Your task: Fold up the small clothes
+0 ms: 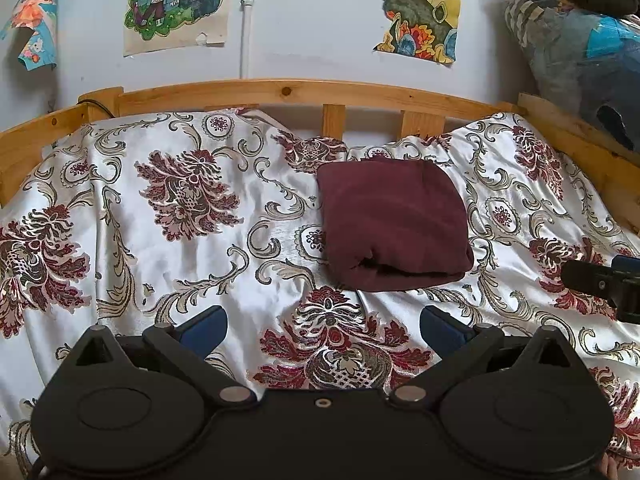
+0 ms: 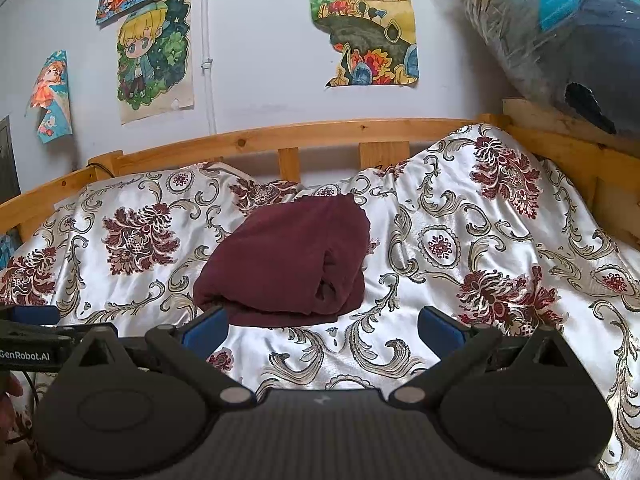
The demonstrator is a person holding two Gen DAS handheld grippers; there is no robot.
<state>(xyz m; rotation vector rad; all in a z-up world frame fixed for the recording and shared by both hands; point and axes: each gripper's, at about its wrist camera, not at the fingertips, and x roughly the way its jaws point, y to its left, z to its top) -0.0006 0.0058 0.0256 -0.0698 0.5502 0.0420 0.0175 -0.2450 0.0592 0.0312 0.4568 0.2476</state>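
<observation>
Both jaws stand wide and empty: left gripper (image 1: 323,330), right gripper (image 2: 322,328). One maroon garment (image 1: 394,222) lies folded into a compact packet on the patterned bedspread (image 1: 168,264), apart from both. Folding appears complete; next likely calls for setting it aside. Count: one garment, two grippers.

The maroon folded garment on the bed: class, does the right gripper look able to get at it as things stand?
Probably yes. The right gripper is open and empty, and only bare bedspread lies between its fingers and the maroon folded garment just ahead.
</observation>
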